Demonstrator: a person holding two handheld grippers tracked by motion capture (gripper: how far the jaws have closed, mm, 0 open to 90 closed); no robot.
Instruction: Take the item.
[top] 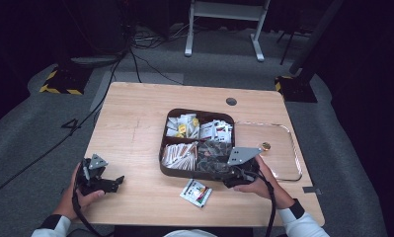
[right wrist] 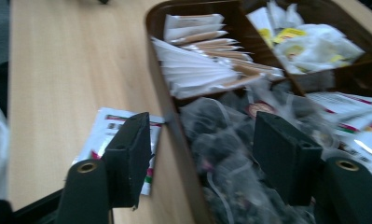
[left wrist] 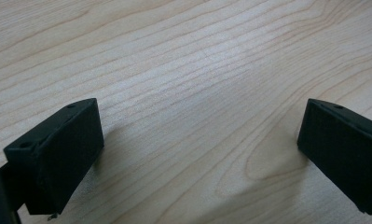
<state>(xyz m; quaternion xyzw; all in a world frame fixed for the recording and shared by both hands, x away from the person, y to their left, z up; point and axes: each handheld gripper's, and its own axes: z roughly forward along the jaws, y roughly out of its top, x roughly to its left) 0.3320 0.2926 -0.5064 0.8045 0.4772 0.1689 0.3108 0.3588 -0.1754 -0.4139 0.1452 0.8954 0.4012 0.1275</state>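
A dark brown tray [top: 163,148] with four compartments stands mid-table, holding white packets, paper sticks and dark grey sachets [right wrist: 221,140]. A white packet with red and green print [top: 196,192] lies on the table just in front of the tray. My right gripper [top: 234,174] hovers at the tray's front right corner, open, its jaws straddling the tray's front wall [right wrist: 174,135] with nothing between them. My left gripper [top: 116,182] rests low at the table's front left, open over bare wood [left wrist: 197,93].
A clear glass dish [top: 283,148] sits right of the tray with a small gold object [top: 266,146] beside its near rim. A cable hole [top: 231,101] marks the table's far side. Cables and stand feet lie on the floor beyond.
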